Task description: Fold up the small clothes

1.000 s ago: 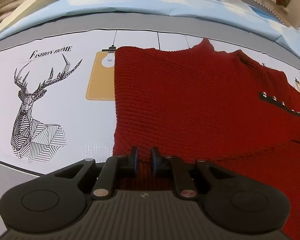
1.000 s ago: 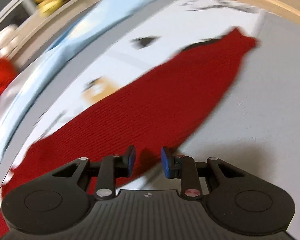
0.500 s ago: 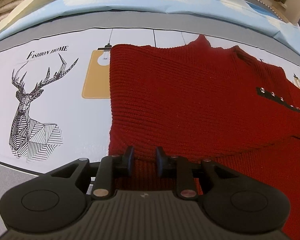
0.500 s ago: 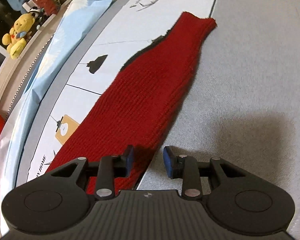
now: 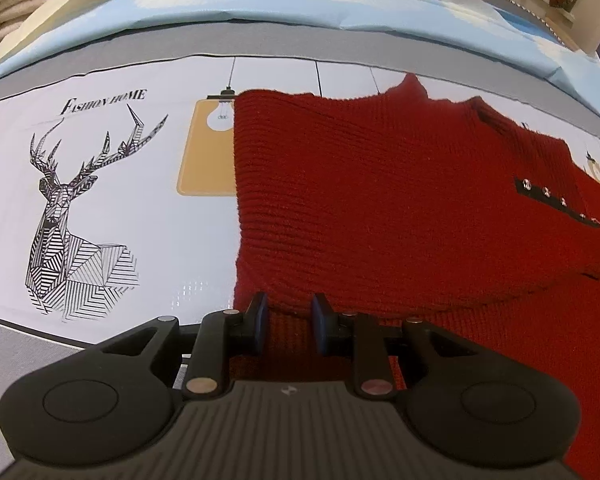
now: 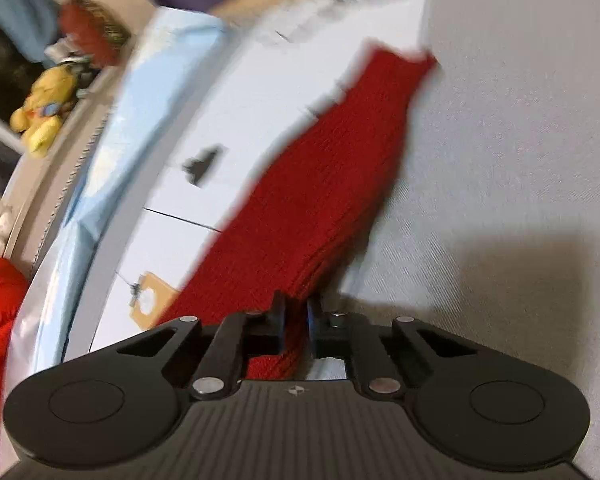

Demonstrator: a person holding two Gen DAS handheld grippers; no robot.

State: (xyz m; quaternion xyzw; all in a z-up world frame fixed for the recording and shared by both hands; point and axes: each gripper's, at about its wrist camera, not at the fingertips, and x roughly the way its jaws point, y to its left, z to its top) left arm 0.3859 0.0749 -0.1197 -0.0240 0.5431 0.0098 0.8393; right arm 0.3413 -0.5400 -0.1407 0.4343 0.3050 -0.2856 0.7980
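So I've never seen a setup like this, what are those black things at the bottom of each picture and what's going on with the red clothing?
There is no robot here. A person holds a two-finger claw in each hand, and each claw carries a wide-angle camera looking along its fingers, so the black shapes are the claws themselves. One picture comes from the left claw, the other from the right claw. A red knitted sweater lies on a printed sheet with a deer drawing. The left claw sits slightly apart over the sweater's lower edge, not clearly pinching. The right claw has just been closing and now pinches the red sleeve between its pads. That picture is blurred.
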